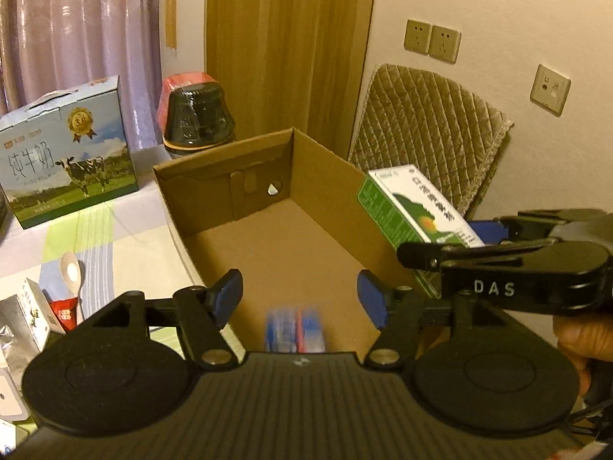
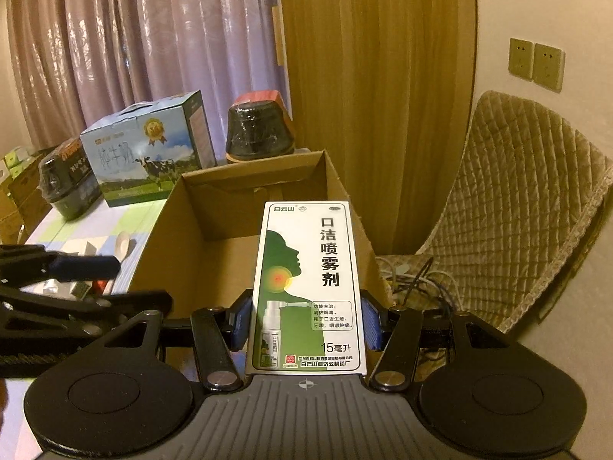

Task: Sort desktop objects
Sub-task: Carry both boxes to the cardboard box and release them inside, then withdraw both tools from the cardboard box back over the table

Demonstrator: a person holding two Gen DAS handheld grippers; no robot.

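An open cardboard box (image 1: 214,207) stands on the table and also shows in the right wrist view (image 2: 168,253). My left gripper (image 1: 300,299) is open over the box's near end. A blurred blue and red packet (image 1: 295,329) is below it, inside the box. My right gripper (image 2: 306,324) is shut on a green and white spray carton (image 2: 306,283), held at the box's right wall. The same carton (image 1: 406,207) shows at the right in the left wrist view, with the right gripper's fingers (image 1: 459,257) on it.
A milk carton case (image 1: 69,153) and a dark wrapped pot (image 1: 199,115) stand behind the box. A white spoon (image 1: 71,272), a small carton (image 1: 38,310) and a red packet (image 1: 65,312) lie left of the box. A quilted chair (image 2: 517,211) with cables stands right.
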